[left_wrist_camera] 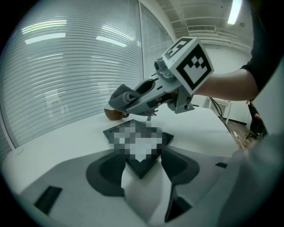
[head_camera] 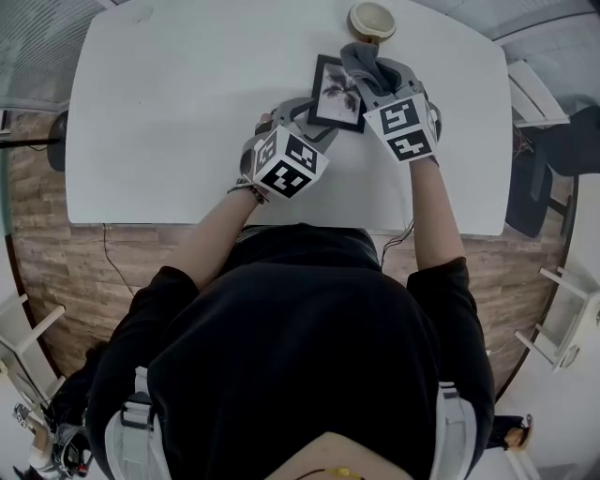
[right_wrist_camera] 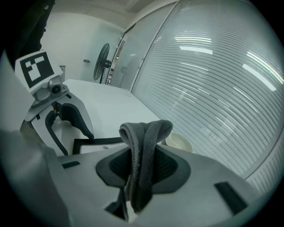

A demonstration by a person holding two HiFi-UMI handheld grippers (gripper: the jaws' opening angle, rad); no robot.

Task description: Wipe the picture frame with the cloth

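A black picture frame (head_camera: 336, 92) lies flat on the white table (head_camera: 187, 122), at the far middle. My left gripper (head_camera: 309, 120) has its jaws closed wide on the frame's near left corner (left_wrist_camera: 141, 165), one pad against each edge. My right gripper (head_camera: 368, 77) hovers over the frame's far right side and is shut on a folded grey cloth (head_camera: 361, 64). The cloth (right_wrist_camera: 144, 146) sticks up from between the jaws as a doubled loop. In the left gripper view the right gripper (left_wrist_camera: 131, 101) hangs above the frame with the cloth (left_wrist_camera: 120, 98) at its tip.
A cream bowl (head_camera: 372, 19) stands just beyond the frame near the table's far edge, close to the cloth (right_wrist_camera: 179, 142). Chairs (head_camera: 539, 169) stand off the table's right side. Glass walls with blinds lie behind, and a floor fan (right_wrist_camera: 103, 64) stands far off.
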